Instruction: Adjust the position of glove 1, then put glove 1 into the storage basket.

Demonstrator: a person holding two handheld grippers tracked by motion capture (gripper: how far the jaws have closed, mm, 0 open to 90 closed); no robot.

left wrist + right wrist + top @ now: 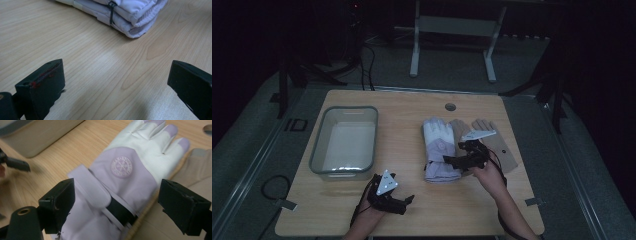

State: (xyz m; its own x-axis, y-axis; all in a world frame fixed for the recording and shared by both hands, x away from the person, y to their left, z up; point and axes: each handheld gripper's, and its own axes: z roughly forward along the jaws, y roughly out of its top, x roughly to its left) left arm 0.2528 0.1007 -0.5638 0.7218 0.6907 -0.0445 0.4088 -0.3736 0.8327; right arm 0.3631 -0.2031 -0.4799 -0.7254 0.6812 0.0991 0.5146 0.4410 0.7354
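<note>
Nearest the high camera, my left gripper (398,196) rests low on the wooden table (472,210), near its front edge and in front of the bin. Its jaws are spread wide with only bare wood between them, as the left gripper view confirms.

Left of the lilac glove, I see a clear plastic bin (344,142) standing well apart from it.

At the middle of the table lies the lilac and white glove (439,150), flat, fingers pointing away from me, cuff toward the front edge. In the left gripper view its folded cuff (130,17) shows a black strap across it.

Over the right side of the glove's cuff, my right gripper (462,159) hovers, jaws spread wide on either side of the cuff, pads not pressing on it (117,192).

Right of the lilac glove, touching its edge, lies a tan glove (497,145), partly under my right gripper.
</note>
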